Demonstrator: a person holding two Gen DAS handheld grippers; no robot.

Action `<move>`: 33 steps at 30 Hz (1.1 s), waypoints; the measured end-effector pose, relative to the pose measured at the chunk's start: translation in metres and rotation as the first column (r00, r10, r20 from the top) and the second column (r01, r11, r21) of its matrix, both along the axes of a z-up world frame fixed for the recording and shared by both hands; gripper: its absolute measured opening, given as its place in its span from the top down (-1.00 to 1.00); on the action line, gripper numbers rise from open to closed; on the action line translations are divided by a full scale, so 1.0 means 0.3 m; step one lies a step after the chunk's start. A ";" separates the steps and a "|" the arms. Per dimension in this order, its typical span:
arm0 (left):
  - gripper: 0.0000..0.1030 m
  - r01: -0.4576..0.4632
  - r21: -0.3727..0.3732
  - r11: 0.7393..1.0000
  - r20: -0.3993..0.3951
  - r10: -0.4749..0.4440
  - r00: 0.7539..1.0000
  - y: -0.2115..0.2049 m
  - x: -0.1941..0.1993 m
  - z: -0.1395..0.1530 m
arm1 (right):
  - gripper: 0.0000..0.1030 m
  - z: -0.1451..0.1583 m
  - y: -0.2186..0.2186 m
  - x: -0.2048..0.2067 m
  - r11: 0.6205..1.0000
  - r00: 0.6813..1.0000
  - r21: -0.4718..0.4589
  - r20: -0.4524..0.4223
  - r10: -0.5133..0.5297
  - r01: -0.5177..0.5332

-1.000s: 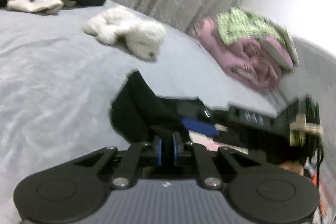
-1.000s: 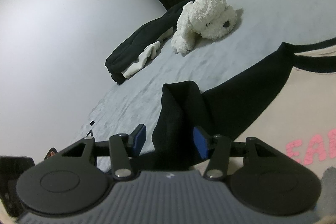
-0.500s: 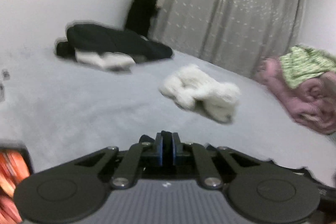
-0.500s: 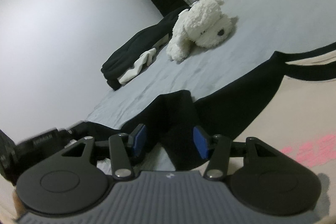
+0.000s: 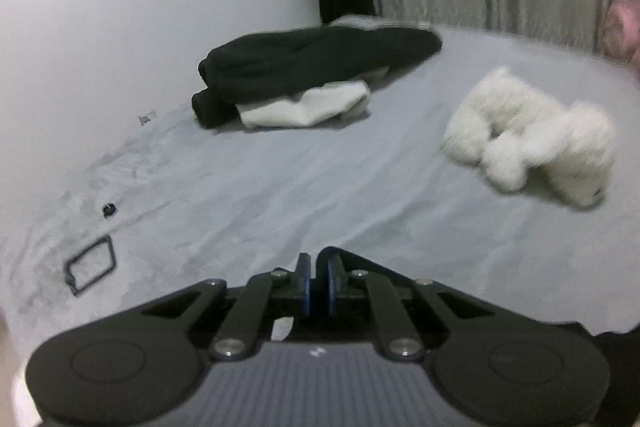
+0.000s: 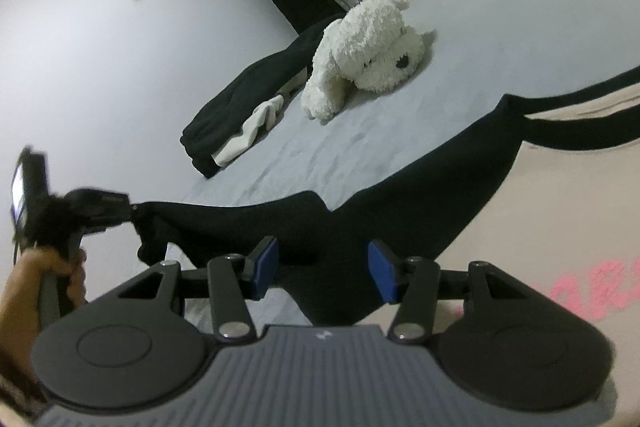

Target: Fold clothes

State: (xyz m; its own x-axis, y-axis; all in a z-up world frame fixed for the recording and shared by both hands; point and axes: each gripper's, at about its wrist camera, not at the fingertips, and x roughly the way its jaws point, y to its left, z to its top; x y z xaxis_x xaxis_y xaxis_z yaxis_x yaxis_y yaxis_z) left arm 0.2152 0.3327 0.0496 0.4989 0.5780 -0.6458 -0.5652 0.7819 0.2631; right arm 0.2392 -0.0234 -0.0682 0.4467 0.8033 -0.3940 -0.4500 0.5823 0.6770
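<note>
Black sleeve fabric (image 6: 224,223) is stretching taut from the left gripper (image 6: 132,209), whose jaws are pinching its end (only the right wrist view shows this). The right gripper (image 6: 322,269) is hovering half open over the sleeve, pads apart from it. Beyond lie a white plush dog (image 6: 368,51) and folded dark clothes (image 5: 316,67) on the grey bed (image 5: 320,187).

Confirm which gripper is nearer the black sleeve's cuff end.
Left. The left gripper pinches the black sleeve at its cuff end; the right gripper straddles it further along, jaws apart.
</note>
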 end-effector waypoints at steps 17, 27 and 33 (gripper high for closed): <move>-0.16 -0.170 -0.309 0.936 0.033 0.189 0.981 0.095 0.043 -0.055 | -0.06 -0.008 0.005 0.002 1.000 1.000 0.018 -0.016 0.013 -0.013; -0.08 -0.283 -0.671 0.685 0.179 0.520 0.835 0.146 -0.118 -0.267 | -0.06 -0.004 -0.004 0.007 0.999 1.000 0.037 -0.018 0.014 -0.013; 0.54 -0.347 -0.661 0.665 0.231 0.620 0.750 0.150 -0.121 -0.308 | -0.07 -0.010 0.008 0.006 0.999 1.000 0.034 -0.022 0.020 -0.019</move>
